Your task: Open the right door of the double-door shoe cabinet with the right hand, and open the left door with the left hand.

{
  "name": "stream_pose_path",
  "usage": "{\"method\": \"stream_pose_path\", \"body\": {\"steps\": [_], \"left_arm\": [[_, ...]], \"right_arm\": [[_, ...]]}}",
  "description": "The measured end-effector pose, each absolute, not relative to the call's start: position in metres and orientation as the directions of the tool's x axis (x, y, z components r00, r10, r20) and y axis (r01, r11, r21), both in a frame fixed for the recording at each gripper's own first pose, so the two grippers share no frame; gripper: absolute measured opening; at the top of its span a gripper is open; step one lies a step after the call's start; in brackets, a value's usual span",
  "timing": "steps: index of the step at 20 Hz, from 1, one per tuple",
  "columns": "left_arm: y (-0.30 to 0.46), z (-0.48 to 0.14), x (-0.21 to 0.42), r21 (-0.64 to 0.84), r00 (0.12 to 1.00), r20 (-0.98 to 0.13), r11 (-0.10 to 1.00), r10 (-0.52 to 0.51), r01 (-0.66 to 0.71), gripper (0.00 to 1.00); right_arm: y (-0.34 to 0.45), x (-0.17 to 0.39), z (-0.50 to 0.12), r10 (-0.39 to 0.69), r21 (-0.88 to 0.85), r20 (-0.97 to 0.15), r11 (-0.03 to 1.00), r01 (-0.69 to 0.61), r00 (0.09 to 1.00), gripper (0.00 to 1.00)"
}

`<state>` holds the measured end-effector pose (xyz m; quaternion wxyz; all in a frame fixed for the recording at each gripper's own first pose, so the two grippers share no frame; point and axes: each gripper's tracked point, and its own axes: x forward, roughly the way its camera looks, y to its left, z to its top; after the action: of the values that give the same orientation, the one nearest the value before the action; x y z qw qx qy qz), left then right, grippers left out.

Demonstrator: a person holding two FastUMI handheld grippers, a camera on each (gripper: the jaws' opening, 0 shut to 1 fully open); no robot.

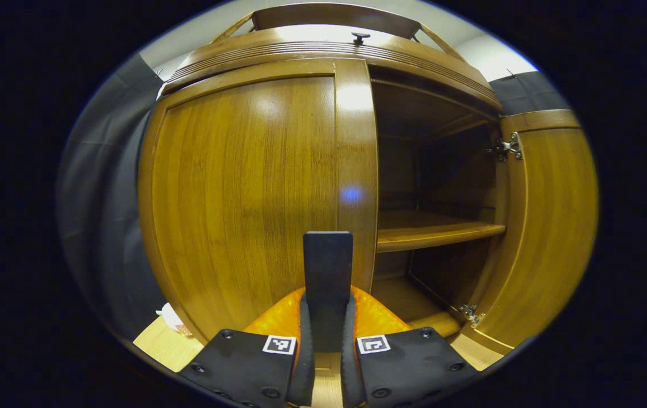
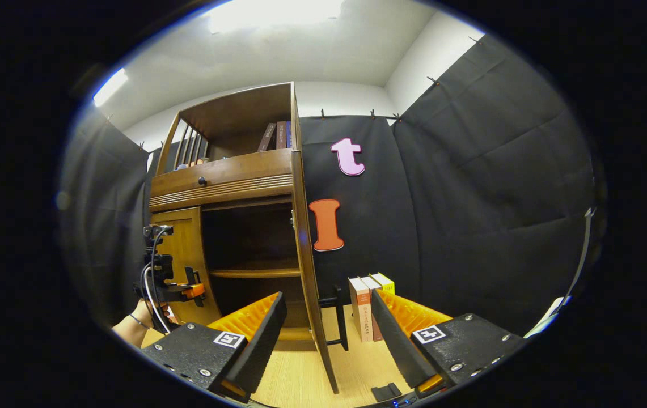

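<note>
Now the right door (image 2: 309,272) stands open; the left gripper (image 1: 328,255), seemingly clamped on the left door's (image 1: 244,192) handle (image 1: 328,266), must pull outward; right gripper (image 2: 329,334) gapes wide.

I see black cloth (image 2: 470,187) hung as the booth's wall, pinned along its top edge, with white wall (image 2: 414,62) above it meeting in a corner. The ceiling (image 2: 300,51) is white, with one bright light (image 2: 269,12) overhead and a strip light (image 2: 110,86) at the left. A few books (image 2: 369,306) stand upright on the pale wood floor (image 2: 351,362), close to the cloth.
</note>
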<state>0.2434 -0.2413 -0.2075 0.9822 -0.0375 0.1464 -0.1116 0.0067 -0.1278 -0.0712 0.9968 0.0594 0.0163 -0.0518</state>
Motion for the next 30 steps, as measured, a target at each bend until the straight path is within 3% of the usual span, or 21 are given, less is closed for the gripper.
{"method": "stream_pose_path", "body": {"steps": [1, 2, 5, 10, 12, 13, 14, 16, 17, 19, 20, 27, 29, 30], "left_arm": [[-0.237, -0.205, 0.234, -0.113, 0.929, -0.278, 0.969, -0.242, 0.219, 0.25], [-0.233, -0.202, 0.223, -0.114, 0.927, -0.279, 0.967, -0.251, 0.227, 0.29], [-0.212, -0.194, 0.190, -0.113, 0.927, -0.267, 0.964, -0.263, 0.241, 0.25], [-0.178, -0.185, 0.151, -0.114, 0.936, -0.244, 0.966, -0.255, 0.234, 0.29], [-0.167, -0.184, 0.143, -0.124, 0.937, -0.242, 0.966, -0.253, 0.229, 0.29], [-0.161, -0.183, 0.140, -0.121, 0.937, -0.241, 0.966, -0.252, 0.228, 0.22], [-0.156, -0.182, 0.136, -0.116, 0.938, -0.238, 0.967, -0.250, 0.229, 0.29], [-0.147, -0.181, 0.130, -0.112, 0.942, -0.230, 0.968, -0.245, 0.224, 0.28], [-0.143, -0.181, 0.128, -0.111, 0.943, -0.227, 0.969, -0.243, 0.222, 0.22], [-0.138, -0.179, 0.125, -0.099, 0.945, -0.224, 0.970, -0.238, 0.220, 0.22], [-0.133, -0.179, 0.124, -0.090, 0.947, -0.223, 0.972, -0.232, 0.217, 0.22], [-0.097, -0.174, 0.105, -0.081, 0.960, -0.216, 0.983, -0.180, 0.166, 0.24], [-0.085, -0.177, 0.102, -0.063, 0.964, -0.212, 0.986, -0.163, 0.153, 0.15], [-0.078, -0.175, 0.099, -0.054, 0.966, -0.207, 0.988, -0.155, 0.146, 0.20]], "right_arm": [[-0.124, 0.006, -0.072, -0.100, 0.118, -0.041, 0.987, 0.105, 0.994, 0.92], [-0.119, 0.007, -0.074, -0.095, 0.116, -0.043, 0.988, 0.099, 0.995, 0.92], [-0.108, 0.008, -0.073, -0.088, 0.106, -0.041, 0.990, 0.092, 0.995, 0.92], [-0.087, 0.004, -0.075, -0.066, 0.100, -0.049, 0.993, 0.071, 0.997, 0.92], [-0.084, 0.001, -0.077, -0.067, 0.096, -0.052, 0.993, 0.072, 0.996, 0.92], [-0.082, -0.001, -0.078, -0.062, 0.097, -0.056, 0.993, 0.067, 0.996, 0.92], [-0.078, -0.002, -0.079, -0.057, 0.101, -0.057, 0.993, 0.063, 0.997, 0.92], [-0.075, -0.004, -0.076, -0.050, 0.106, -0.051, 0.993, 0.056, 0.997, 0.92], [-0.073, -0.003, -0.075, -0.049, 0.106, -0.046, 0.993, 0.053, 0.998, 0.92], [-0.067, -0.004, -0.072, -0.041, 0.106, -0.042, 0.993, 0.046, 0.998, 0.92], [-0.064, -0.004, -0.072, -0.038, 0.103, -0.041, 0.994, 0.042, 0.998, 0.99], [-0.037, -0.001, -0.072, 0.004, 0.095, -0.044, 0.995, 0.000, 0.999, 0.99], [-0.030, -0.001, -0.069, 0.014, 0.095, -0.041, 0.995, -0.010, 0.999, 0.99], [-0.027, -0.001, -0.070, 0.019, 0.096, -0.041, 0.995, -0.015, 0.999, 0.99]]}}
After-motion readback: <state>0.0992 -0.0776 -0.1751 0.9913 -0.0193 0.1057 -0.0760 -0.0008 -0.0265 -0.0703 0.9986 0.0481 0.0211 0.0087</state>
